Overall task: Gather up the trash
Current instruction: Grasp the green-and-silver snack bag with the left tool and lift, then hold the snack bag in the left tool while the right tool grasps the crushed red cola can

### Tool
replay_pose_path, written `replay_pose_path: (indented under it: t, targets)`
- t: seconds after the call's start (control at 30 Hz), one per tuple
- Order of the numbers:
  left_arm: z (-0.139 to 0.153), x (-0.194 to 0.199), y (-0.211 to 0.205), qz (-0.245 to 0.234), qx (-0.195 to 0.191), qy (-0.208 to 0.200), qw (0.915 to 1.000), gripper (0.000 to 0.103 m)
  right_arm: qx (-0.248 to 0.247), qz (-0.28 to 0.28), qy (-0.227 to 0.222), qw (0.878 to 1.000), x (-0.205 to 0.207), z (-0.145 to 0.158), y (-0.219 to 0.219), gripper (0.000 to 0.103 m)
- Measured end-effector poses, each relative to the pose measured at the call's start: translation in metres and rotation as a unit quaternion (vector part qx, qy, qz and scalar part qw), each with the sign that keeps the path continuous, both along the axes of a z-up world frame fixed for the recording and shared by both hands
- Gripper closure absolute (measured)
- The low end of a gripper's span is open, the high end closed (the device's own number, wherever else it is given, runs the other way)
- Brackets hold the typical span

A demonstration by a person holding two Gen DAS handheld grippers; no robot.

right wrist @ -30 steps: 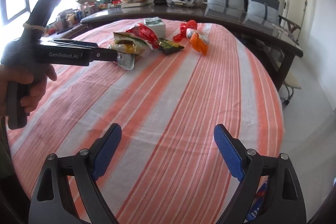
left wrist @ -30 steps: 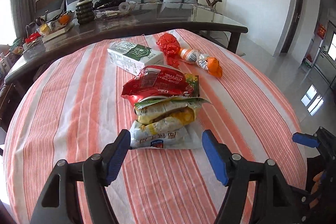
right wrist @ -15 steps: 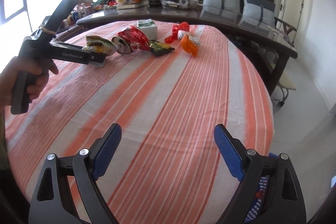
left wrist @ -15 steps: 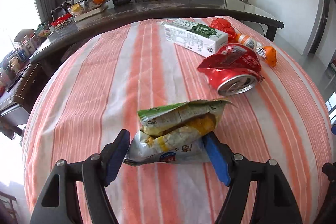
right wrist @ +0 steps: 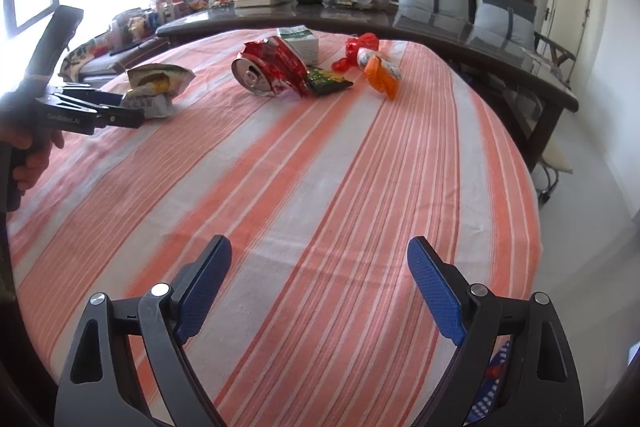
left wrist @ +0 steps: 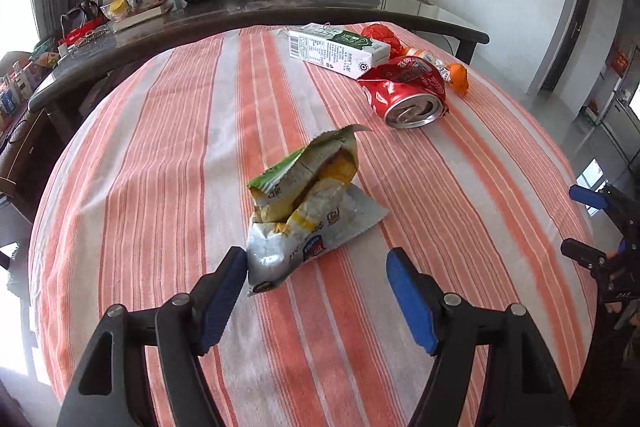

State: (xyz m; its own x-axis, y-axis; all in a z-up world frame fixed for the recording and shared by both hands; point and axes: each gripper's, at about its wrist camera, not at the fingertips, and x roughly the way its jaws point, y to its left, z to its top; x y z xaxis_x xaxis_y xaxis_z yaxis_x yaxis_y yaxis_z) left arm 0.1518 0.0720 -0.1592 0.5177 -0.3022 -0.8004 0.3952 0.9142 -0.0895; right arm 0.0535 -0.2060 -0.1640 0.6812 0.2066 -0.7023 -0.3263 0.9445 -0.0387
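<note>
On a striped tablecloth [left wrist: 160, 187], the left gripper [left wrist: 316, 279] gapes wide, its left pad touching a crumpled snack bag [left wrist: 308, 203]. A crushed red can [left wrist: 408, 95] lies beyond. The right gripper [right wrist: 320, 275] is spread wide, holding nothing.

"GenRobot.AI" on left tongs [right wrist: 120, 115] body; Coca-Cola script on crushed can [left wrist: 408, 93].
</note>
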Motion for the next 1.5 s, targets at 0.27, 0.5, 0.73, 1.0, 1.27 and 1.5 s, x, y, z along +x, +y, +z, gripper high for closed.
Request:
replay_pose_path:
  t: [0.27, 0.5, 0.73, 1.0, 1.27, 1.5]
  targets:
    - [0.012, -0.009, 0.012, -0.027, 0.014, -0.017, 0.9994, 0.029, 0.005, -0.004, 0.007, 1.000, -0.003, -0.004, -0.005, 0.012]
    - [0.030, 0.014, 0.013, -0.058, 0.013, -0.052, 0.9968, 0.029, 0.002, 0.007, 0.009, 1.000, -0.003, -0.005, 0.001, 0.012]
    - [0.009, 0.043, -0.007, -0.101, 0.007, -0.021, 0.9946, 0.029, 0.028, 0.019, 0.003, 0.999, 0.020, 0.011, -0.001, 0.012]
    - [0.009, 0.032, -0.003, -0.072, -0.014, -0.036, 0.9966, 0.080, -0.022, 0.128, 0.014, 0.991, 0.105, 0.047, 0.052, 0.010]
    - [0.013, 0.018, 0.002, -0.035, -0.029, -0.040, 0.9982, 0.083, -0.120, 0.206, 0.062, 0.969, 0.165, 0.032, 0.108, 0.009]
    - [0.013, 0.023, 0.008, -0.013, -0.054, -0.020, 0.9983, 0.083, -0.107, 0.189, 0.072, 0.974, 0.187, 0.030, 0.111, 0.014]
